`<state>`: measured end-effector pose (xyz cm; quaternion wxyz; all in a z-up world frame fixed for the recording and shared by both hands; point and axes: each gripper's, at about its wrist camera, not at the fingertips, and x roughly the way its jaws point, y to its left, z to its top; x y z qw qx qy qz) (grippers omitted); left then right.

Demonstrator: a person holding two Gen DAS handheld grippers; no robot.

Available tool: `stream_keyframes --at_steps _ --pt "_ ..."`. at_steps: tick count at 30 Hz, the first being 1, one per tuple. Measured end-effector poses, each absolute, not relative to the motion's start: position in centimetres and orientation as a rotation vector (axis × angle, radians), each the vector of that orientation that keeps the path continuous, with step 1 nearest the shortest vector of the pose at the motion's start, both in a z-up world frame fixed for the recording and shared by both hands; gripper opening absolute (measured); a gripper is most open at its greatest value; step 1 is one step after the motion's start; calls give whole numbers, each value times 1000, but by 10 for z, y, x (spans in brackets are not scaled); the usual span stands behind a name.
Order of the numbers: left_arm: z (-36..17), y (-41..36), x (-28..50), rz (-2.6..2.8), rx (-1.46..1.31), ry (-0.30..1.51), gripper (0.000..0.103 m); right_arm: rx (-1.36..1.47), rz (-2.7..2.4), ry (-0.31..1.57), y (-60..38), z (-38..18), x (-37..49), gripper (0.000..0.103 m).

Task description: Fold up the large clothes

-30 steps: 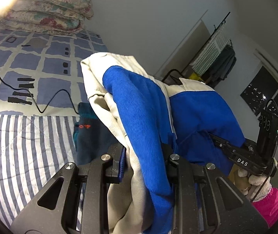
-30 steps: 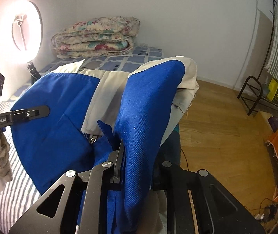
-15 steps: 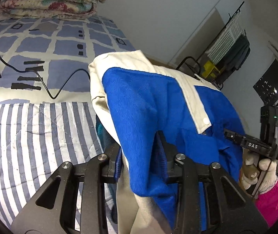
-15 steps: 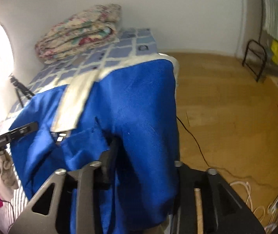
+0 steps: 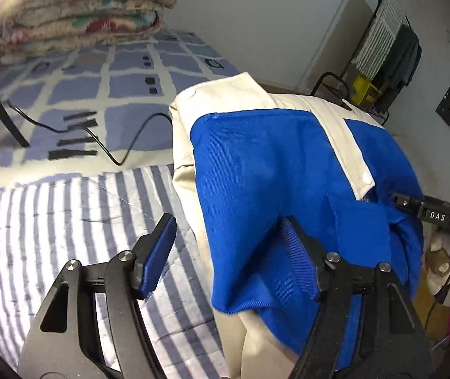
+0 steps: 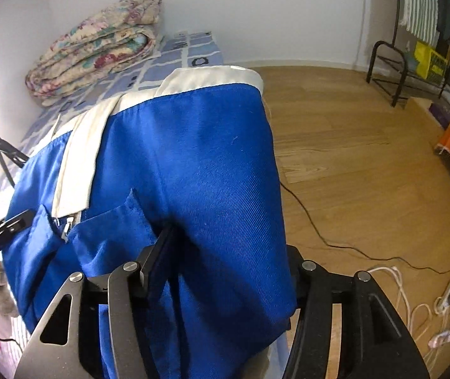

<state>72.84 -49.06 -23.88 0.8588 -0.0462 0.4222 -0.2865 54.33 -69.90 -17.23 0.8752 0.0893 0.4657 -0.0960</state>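
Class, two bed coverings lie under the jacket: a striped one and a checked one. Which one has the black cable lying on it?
The blue-and-cream checked cover, farther from the tongs. The black cable snakes across it; the blue-and-white striped quilt nearer the camera carries none.

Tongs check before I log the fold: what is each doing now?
Left tongs: just opening, off the jacket.
Right tongs: just opening, jacket between, unpinched.

Folded floral quilt [image 5: 79, 9] on checked bedspread [image 5: 130, 72], striped sheet [image 5: 51, 221], black cable [image 5: 111, 145], wooden floor [image 6: 367, 164] (cords trailing), drying rack [image 6: 414, 31]
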Motion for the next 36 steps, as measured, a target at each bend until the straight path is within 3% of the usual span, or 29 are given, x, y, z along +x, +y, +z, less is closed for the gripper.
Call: stream_keyframes --at_steps 20,36 --pt "-163 -445 658 -634 -96 761 72 128 -309 854 -654 -117 501 61" --pt "-58 -360 525 -624 -78 640 72 96 -208 719 -554 -22 402 61"
